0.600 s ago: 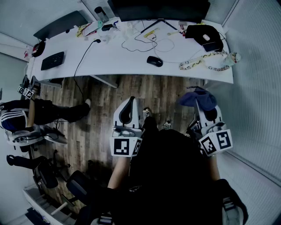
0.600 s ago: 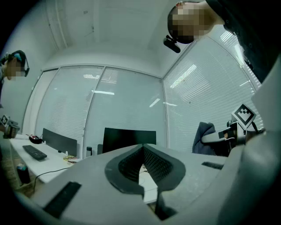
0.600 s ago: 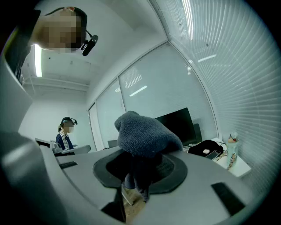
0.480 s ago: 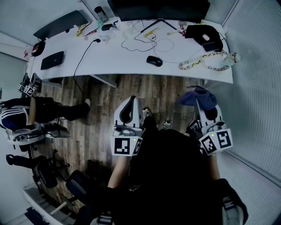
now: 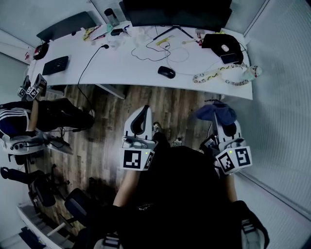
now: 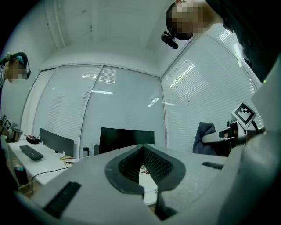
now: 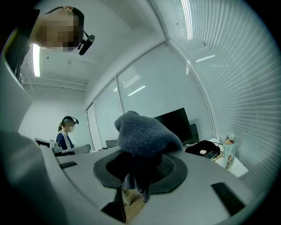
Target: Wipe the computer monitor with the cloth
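Monitor (image 5: 175, 12) first: stands dark at the back of the desk (image 5: 126, 63), well apart from both grippers. Grips the cloth (image 7: 147, 134) bunched in the right gripper (image 7: 140, 176), with most of it piled above the jaws, likely so a soft wad meets the screen. Holds the left gripper (image 6: 142, 151) pressed together on nothing, alongside, probably just spare. Wiping not yet begun; calls for stepping closer.
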`<state>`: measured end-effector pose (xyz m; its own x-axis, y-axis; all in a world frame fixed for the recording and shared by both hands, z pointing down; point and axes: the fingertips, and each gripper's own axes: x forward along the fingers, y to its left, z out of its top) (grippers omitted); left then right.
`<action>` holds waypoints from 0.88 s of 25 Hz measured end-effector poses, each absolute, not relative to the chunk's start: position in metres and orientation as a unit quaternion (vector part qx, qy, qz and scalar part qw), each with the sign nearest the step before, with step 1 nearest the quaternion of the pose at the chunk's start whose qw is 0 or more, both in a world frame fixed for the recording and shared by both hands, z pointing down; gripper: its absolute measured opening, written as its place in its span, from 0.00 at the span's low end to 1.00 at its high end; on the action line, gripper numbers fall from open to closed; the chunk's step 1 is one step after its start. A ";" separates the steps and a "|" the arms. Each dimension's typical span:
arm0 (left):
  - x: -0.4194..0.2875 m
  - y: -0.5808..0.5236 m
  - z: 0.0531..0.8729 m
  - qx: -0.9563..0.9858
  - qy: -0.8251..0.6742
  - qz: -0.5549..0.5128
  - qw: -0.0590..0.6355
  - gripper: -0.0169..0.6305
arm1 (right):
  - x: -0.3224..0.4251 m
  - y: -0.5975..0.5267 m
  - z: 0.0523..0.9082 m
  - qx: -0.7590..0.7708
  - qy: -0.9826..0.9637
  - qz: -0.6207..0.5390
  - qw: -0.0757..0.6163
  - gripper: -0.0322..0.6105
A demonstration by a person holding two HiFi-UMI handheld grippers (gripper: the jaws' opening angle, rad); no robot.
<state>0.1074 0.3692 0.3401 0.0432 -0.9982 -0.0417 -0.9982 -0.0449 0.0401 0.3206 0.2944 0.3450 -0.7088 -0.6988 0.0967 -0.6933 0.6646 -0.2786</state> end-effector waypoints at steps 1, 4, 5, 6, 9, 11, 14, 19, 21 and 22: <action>0.109 0.366 0.340 0.723 -0.690 -0.029 -0.001 0.04 | 0.323 0.291 0.346 -0.383 0.911 -0.150 0.008 0.22; 0.110 0.357 0.337 0.725 -0.688 -0.032 -0.003 0.04 | 0.326 0.280 0.348 -0.386 0.910 -0.154 0.008 0.22; 0.108 0.354 0.338 0.724 -0.689 -0.033 -0.003 0.04 | 0.326 0.277 0.347 -0.387 0.909 -0.153 0.009 0.22; 0.106 0.351 0.339 0.723 -0.690 -0.034 -0.002 0.04 | 0.325 0.273 0.347 -0.387 0.909 -0.151 0.009 0.22; 0.094 0.336 0.348 0.720 -0.693 -0.035 0.009 0.04 | 0.318 0.263 0.345 -0.388 0.910 -0.142 0.010 0.22; 0.087 0.320 0.352 0.723 -0.690 -0.036 0.015 0.04 | 0.312 0.254 0.343 -0.389 0.910 -0.139 0.009 0.22; 0.084 0.291 0.351 0.735 -0.677 -0.043 0.012 0.04 | 0.306 0.233 0.346 -0.398 0.907 -0.139 0.000 0.22; 0.057 0.242 0.353 0.749 -0.661 -0.039 0.004 0.04 | 0.283 0.189 0.348 -0.416 0.897 -0.147 0.000 0.22; 0.039 0.219 0.353 0.749 -0.661 -0.043 0.004 0.04 | 0.267 0.169 0.344 -0.418 0.897 -0.147 0.004 0.22; 0.030 0.206 0.352 0.749 -0.661 -0.046 0.004 0.04 | 0.258 0.158 0.343 -0.419 0.896 -0.145 0.005 0.22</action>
<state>0.0304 0.2064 0.3520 0.1225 -0.9905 -0.0626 -0.9897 -0.1266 0.0669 0.2584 0.1579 0.3426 -0.6487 -0.7526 0.1135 -0.7499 0.6065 -0.2641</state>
